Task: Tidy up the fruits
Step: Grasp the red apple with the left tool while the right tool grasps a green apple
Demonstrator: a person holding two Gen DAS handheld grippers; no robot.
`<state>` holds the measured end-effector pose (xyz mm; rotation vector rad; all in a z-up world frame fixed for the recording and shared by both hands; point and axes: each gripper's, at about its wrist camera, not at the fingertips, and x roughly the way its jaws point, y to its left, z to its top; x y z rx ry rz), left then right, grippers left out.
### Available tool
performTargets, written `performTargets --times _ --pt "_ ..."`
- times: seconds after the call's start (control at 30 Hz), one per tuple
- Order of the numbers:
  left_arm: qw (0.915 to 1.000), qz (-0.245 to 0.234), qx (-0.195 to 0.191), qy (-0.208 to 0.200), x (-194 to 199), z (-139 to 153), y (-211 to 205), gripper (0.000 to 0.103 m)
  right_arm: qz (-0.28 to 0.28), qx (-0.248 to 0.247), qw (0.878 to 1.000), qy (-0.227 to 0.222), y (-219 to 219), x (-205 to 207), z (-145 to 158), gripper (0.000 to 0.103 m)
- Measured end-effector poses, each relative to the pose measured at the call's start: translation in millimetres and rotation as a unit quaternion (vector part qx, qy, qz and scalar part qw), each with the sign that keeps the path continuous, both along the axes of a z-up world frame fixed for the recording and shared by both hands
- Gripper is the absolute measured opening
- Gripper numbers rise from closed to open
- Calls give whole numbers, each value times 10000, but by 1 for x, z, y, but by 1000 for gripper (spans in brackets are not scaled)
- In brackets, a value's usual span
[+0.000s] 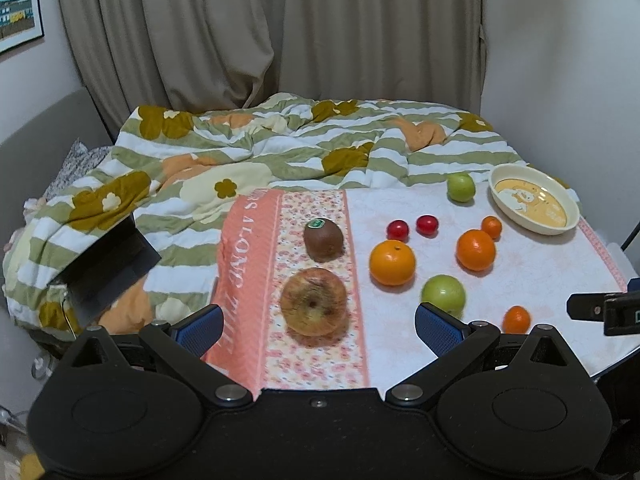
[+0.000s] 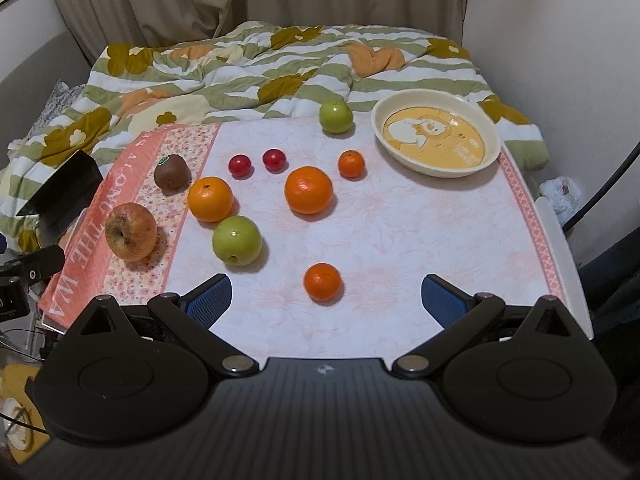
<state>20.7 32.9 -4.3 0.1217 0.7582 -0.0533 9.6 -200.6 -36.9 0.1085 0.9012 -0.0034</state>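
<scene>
The left claw (image 1: 318, 330) hangs wide and empty over the desk's (image 2: 420, 240) near edge, a red apple (image 1: 313, 301) lying between its blue pads (image 1: 200, 330). Past the apple sits a kiwi (image 1: 323, 239). The right claw (image 2: 326, 300) is spread just as wide, holding nothing, with a small tangerine (image 2: 322, 281) just ahead of its gap. Beyond that lie a green apple (image 2: 237, 240), two oranges (image 2: 210, 199) (image 2: 308, 189), two red tomatoes (image 2: 240, 165) (image 2: 274, 159) and another tangerine (image 2: 351, 163), all apart from each other. At the far right stands a bowl (image 2: 496, 148), with a second green apple (image 2: 335, 116) near it. A quilt (image 2: 248, 76) lies behind.
</scene>
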Motion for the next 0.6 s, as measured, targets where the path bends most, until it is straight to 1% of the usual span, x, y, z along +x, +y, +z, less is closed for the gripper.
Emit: performTargets --times 0.13,0.33,0.6 --pt "9999 -107 127 1 12 -13 16 103 34 5 10000 -3 13 9 -8 103" --pt "9991 -367 210 30 34 -37 32 103 291 -109 9995 -115 39 25 -31 103" --pt "9972 -645 319 212 63 -72 37 103 971 -162 9949 -234 64 49 -64 103"
